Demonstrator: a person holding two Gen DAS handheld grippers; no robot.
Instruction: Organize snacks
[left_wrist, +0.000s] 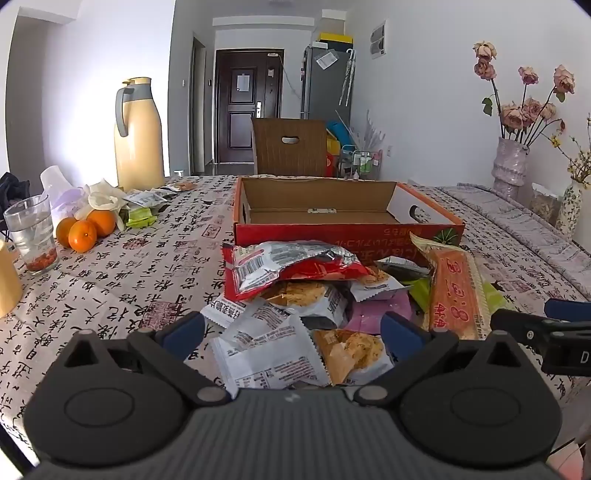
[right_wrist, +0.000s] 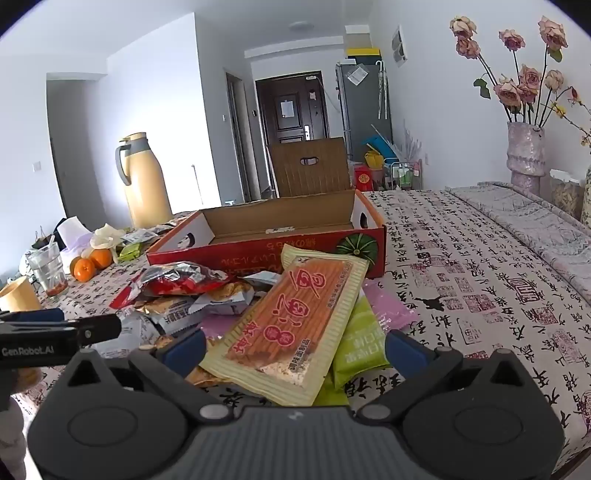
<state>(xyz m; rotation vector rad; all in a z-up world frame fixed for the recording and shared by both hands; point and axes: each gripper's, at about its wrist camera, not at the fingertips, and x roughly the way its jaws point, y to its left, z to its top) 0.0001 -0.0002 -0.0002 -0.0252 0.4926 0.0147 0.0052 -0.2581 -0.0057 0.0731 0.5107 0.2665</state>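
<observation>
Snacks (left_wrist: 295, 295) heaped just ahead of both wide-open, empty jaws look light, crinkly and slippery, so the orange packet (right_wrist: 291, 325) is best pinched across its flat sealed edge.

Left claw (left_wrist: 291, 330) in matte black plastic, ribbed grey centre housing, two round teardrop side plates, silver pivot pins, blue fingertips (left_wrist: 184, 328), right claw (right_wrist: 295, 345) of identical build, white "GenRobot.AI" lettering along a black finger arm

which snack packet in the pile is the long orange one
The long orange packet with red characters and yellowish edges, lying on top, between the right gripper's open jaws.
</observation>
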